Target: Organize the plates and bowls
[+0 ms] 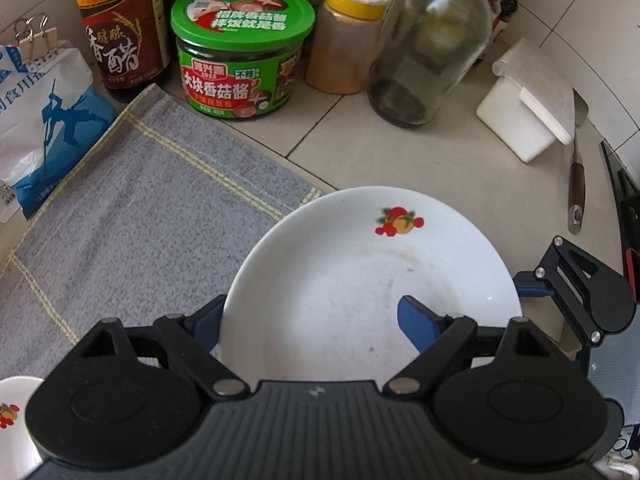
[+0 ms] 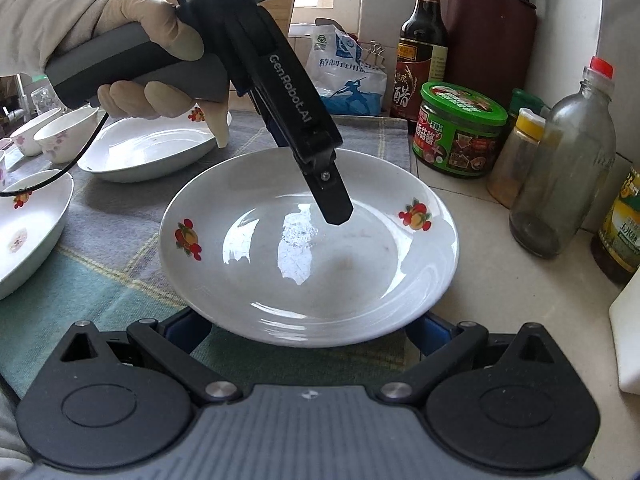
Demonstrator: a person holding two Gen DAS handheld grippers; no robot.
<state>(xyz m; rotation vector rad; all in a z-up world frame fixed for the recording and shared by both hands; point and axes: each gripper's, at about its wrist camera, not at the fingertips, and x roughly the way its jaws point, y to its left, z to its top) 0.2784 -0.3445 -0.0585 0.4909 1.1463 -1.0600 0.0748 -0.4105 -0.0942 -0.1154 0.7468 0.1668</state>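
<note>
white plate (image 2: 308, 248) lies half on the grey cloth (image 2: 120, 216), half on the tiled counter (image 2: 500, 300), straddled by the left gripper (image 1: 310, 312), its fingers wide apart either side of the near rim, gripping nothing, while the right gripper's (image 2: 308, 328) fingers hide beneath it, so i cannot tell its grip.

Left gripper (image 2: 336, 208): black linkage arms, silver pivot screws, blue finger pads, grey ribbed housing at frame bottom, white "GenRobot.AI" lettering along one arm, grey handle, thin black cable trailing at left. Right gripper (image 2: 308, 320): same black, grey and blue build. Hand (image 2: 132, 52), upper left: cream glove, pale sleeve.
</note>
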